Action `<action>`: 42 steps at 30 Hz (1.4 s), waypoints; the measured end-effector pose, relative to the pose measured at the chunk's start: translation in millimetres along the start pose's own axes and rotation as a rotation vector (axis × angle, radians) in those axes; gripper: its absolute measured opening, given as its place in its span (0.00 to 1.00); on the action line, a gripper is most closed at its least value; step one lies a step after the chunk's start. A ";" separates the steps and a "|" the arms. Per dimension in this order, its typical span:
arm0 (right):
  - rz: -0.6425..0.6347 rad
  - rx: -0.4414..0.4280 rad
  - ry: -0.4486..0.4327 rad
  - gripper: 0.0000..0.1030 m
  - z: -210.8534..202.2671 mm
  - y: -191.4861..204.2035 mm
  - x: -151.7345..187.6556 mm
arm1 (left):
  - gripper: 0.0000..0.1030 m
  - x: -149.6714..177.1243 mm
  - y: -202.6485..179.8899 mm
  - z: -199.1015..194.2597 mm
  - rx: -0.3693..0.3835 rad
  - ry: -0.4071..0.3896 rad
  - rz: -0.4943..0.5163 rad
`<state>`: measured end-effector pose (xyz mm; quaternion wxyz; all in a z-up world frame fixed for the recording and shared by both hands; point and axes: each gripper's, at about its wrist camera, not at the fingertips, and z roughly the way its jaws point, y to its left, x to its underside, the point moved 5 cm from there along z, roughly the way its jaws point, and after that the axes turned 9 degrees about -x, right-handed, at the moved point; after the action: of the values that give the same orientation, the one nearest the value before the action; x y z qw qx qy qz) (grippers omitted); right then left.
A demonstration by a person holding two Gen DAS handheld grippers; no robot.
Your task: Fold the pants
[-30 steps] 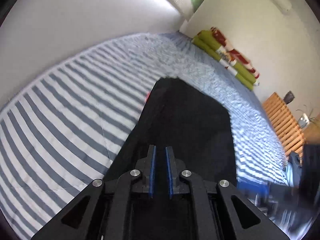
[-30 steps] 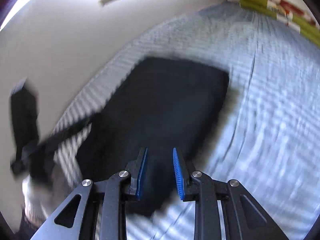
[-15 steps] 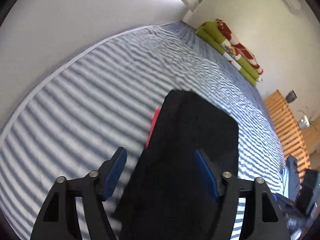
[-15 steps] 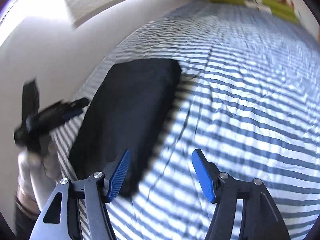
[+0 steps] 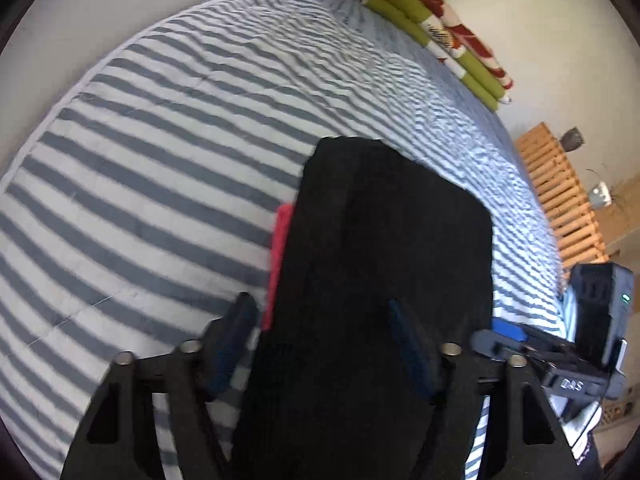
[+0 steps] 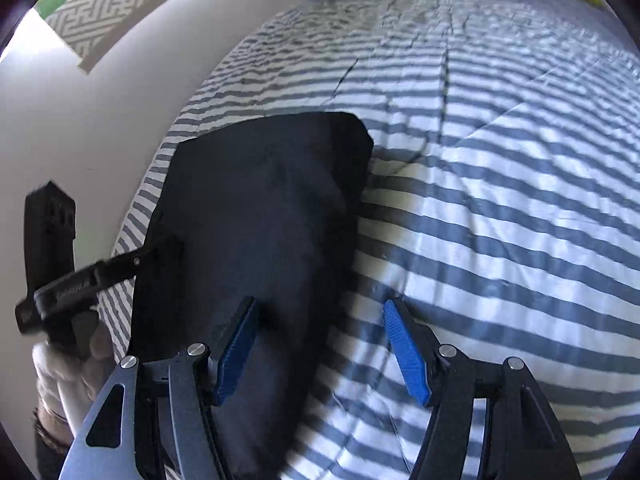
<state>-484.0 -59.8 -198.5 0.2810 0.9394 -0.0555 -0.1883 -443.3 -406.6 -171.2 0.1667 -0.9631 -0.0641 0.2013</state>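
1. Where the striped bedspread [image 5: 168,152] covers the bed, black folded pants [image 5: 380,260] lie flat on it, close to the white wall [image 6: 100,128] edge.
2. Red strip [image 5: 280,248] pokes out at pants' left side.
3. Green-red rolled bedding [image 5: 448,36] far beyond pants; wooden slatted frame [image 5: 560,196] off to their right.
4. Left gripper [image 5: 320,340] over pants' near end, jaws wide apart, nothing held.
5. Right gripper [image 6: 318,346] straddles pants' right edge, jaws spread, empty.
6. Gloved hand [image 6: 68,376] grips the left tool's handle, left of pants.
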 end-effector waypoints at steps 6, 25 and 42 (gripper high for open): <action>-0.010 0.015 -0.020 0.35 8.9 16.4 0.4 | 0.37 0.2 4.5 -5.9 0.014 -0.051 -0.048; -0.065 -0.051 0.025 0.21 15.6 31.6 24.8 | 0.37 18.0 -8.2 -10.1 0.004 -0.076 -0.014; -0.102 -0.230 -0.091 0.08 -2.0 129.1 -7.3 | 0.15 -7.1 38.9 -145.6 0.013 -0.246 -0.090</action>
<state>-489.7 -165.2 -123.8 0.3739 0.8932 0.0015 -0.2500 -388.0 -487.4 -56.4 0.1727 -0.9262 -0.1259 0.3107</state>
